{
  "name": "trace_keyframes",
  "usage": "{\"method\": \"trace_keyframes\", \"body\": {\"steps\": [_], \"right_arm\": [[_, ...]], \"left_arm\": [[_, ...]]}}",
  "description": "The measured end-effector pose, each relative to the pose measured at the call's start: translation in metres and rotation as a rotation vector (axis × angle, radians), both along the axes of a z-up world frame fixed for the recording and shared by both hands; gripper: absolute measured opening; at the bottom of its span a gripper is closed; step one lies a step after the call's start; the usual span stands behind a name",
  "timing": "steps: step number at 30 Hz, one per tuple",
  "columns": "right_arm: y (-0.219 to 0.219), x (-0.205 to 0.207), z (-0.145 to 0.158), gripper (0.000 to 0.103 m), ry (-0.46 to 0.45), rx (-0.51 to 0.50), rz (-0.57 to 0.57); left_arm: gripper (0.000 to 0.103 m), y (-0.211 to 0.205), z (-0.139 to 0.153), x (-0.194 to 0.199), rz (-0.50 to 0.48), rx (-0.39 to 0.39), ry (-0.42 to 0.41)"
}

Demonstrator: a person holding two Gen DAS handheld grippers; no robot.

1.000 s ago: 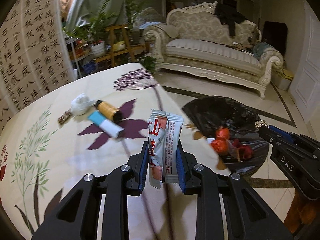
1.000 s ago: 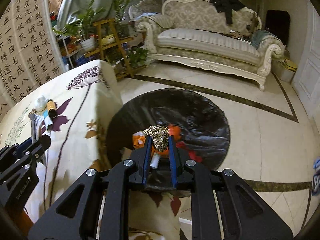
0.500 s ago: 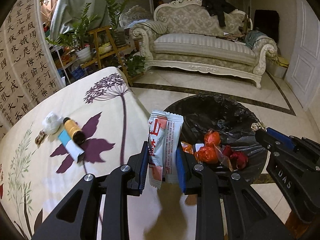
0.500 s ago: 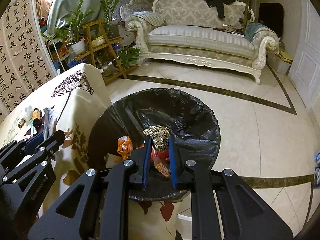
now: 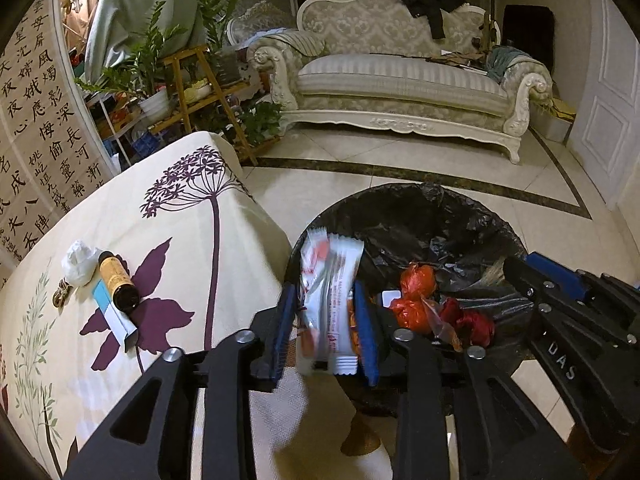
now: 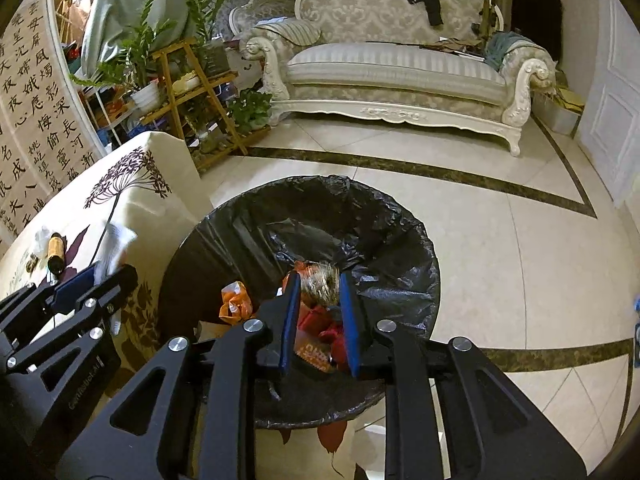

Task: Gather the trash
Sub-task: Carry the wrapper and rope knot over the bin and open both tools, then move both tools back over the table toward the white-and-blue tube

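Note:
Over the edge of the black-lined trash bin (image 5: 420, 208), my left gripper (image 5: 324, 292) has its jaws opening. A white and red snack wrapper (image 5: 330, 300) stands blurred and loose between the blue pads (image 5: 286, 320). My right gripper (image 6: 320, 278) hangs above the bin (image 6: 248, 232), and its jaws are opening too. A crumpled gold foil scrap (image 6: 320, 286) sits blurred between its fingertips, apart from the pads. The bin holds red and orange wrappers (image 5: 416, 292). My right gripper (image 5: 560, 284) also shows at the right of the left wrist view.
On the floral tablecloth table (image 5: 120, 216) to the left lie a white crumpled tissue (image 5: 80, 266), an amber bottle (image 5: 118, 286) and a blue and white box (image 5: 112, 314). A sofa (image 5: 400, 80) and a plant stand (image 5: 192, 80) stand beyond the tiled floor.
Both grippers have moved from the table side to over the bin and their jaws have widened. The wrapper and the gold scrap are now blurred and loose between the pads.

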State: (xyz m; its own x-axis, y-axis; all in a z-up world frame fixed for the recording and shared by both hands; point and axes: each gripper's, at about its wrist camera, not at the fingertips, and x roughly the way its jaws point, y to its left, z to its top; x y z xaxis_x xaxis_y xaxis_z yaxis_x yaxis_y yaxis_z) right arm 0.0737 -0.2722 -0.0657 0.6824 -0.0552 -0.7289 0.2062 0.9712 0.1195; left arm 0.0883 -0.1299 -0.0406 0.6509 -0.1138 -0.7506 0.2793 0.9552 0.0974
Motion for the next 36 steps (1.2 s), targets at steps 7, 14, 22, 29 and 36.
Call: {"method": "trace_keyframes", "body": {"steps": [7, 14, 22, 29, 36], "right_arm": [[-0.007, -0.003, 0.001, 0.029, -0.003, 0.003, -0.023], [-0.012, -0.005, 0.002, 0.037, -0.010, 0.006, -0.041], [-0.009, -0.006, 0.005, 0.047, -0.015, 0.008, -0.035], [0.015, -0.001, 0.010, 0.047, -0.017, 0.007, 0.021], [0.049, 0.005, 0.014, 0.047, -0.022, 0.003, 0.097]], "left_arm": [[0.052, 0.002, 0.003, 0.000, 0.009, -0.013, 0.000], [0.059, 0.003, 0.004, -0.001, 0.017, -0.028, 0.002], [0.069, 0.016, 0.011, -0.006, 0.043, -0.052, -0.006], [0.071, 0.048, 0.016, -0.011, 0.105, -0.070, -0.016], [0.072, 0.093, 0.014, -0.006, 0.209, -0.069, -0.011]]}}
